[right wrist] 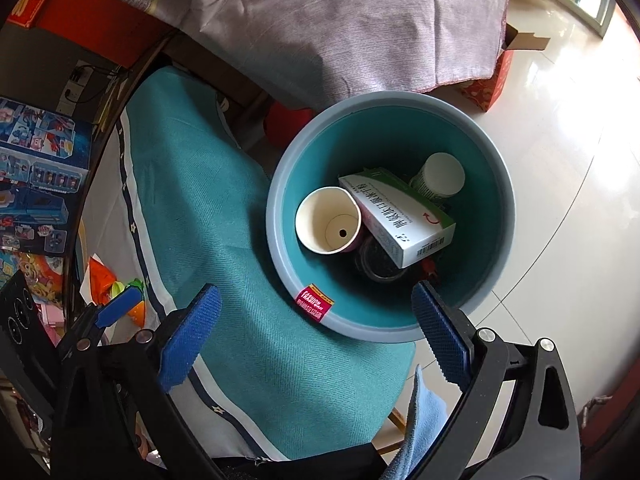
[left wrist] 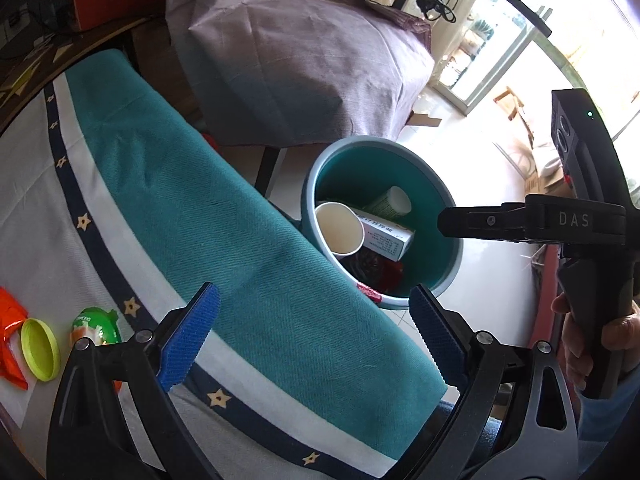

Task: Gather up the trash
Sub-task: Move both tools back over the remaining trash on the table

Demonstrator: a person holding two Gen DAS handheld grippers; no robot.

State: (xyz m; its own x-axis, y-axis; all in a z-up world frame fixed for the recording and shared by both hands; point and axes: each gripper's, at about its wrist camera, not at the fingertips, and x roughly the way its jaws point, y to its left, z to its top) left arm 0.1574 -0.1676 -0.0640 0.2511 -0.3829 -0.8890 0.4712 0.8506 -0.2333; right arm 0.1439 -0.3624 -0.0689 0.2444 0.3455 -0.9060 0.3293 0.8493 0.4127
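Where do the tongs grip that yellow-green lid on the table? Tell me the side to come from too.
Grip the lid across its thin rim, coming down from above with the left tongs, which are open and nearest. It stands tilted on edge, leaning toward the orange wrapper, so one pad probably goes on the hollow face, the other behind. The green packet beside it leaves little room on that side.

Teal bin (right wrist: 390, 320) holding paper cup (right wrist: 329, 220), white carton (right wrist: 404, 216), bottle (right wrist: 440, 178)

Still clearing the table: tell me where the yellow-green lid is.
The lid lies on the tablecloth at the far left of the left wrist view, between an orange wrapper and a green packet.
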